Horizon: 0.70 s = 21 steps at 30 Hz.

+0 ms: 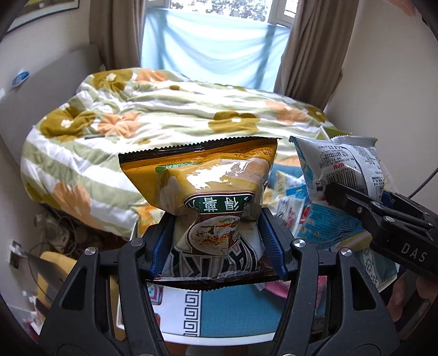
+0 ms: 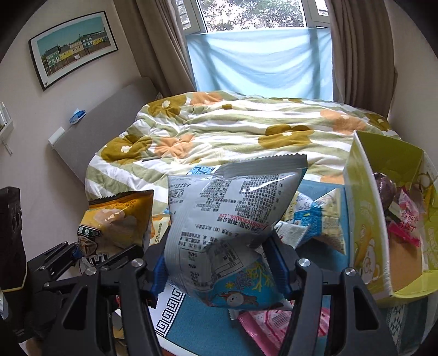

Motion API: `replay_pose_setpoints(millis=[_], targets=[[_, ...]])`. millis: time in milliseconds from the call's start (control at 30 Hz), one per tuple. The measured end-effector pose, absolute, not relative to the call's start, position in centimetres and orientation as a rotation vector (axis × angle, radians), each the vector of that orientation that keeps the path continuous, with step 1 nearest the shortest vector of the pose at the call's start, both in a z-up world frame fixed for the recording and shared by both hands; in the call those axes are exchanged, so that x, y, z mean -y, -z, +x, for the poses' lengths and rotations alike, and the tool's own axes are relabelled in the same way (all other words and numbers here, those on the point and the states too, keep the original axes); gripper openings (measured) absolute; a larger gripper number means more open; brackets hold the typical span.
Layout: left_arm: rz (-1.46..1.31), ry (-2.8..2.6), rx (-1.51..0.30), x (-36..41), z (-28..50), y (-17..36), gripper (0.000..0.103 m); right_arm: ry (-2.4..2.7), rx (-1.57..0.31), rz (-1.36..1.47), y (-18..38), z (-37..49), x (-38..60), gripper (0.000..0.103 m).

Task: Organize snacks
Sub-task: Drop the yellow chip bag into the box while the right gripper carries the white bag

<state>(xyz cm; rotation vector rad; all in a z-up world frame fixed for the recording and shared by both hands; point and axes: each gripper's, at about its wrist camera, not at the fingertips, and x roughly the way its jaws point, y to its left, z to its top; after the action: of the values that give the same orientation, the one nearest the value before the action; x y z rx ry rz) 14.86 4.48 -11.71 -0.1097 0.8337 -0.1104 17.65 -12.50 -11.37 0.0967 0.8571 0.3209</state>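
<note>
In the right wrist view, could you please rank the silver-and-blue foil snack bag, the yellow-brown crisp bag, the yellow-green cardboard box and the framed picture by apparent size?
1. Silver-and-blue foil snack bag and yellow-green cardboard box: alike; the bag sits nearest the camera, so unranked.
2. Framed picture and yellow-brown crisp bag: also too close to rank.

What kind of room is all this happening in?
Most likely a bedroom in someone's home. A bed with a flowered quilt fills the middle, a curtained window stands behind it, and a framed picture of colourful houses hangs on the wall.
</note>
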Motion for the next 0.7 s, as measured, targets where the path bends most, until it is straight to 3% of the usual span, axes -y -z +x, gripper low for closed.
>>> replay_pose_setpoints(millis=[400, 700], targets=[[-0.06, 0.302, -0.77, 13.5, 19.9, 6.5, 0.057, -0.161, -0.786, 0.154, 6.9, 18.3, 29.3, 0.058], [-0.034, 0.368, -0.839, 26.1, 22.1, 9.3, 0.057, -0.093, -0.804, 0.18, 7.6, 18.8, 40.3, 0.058]])
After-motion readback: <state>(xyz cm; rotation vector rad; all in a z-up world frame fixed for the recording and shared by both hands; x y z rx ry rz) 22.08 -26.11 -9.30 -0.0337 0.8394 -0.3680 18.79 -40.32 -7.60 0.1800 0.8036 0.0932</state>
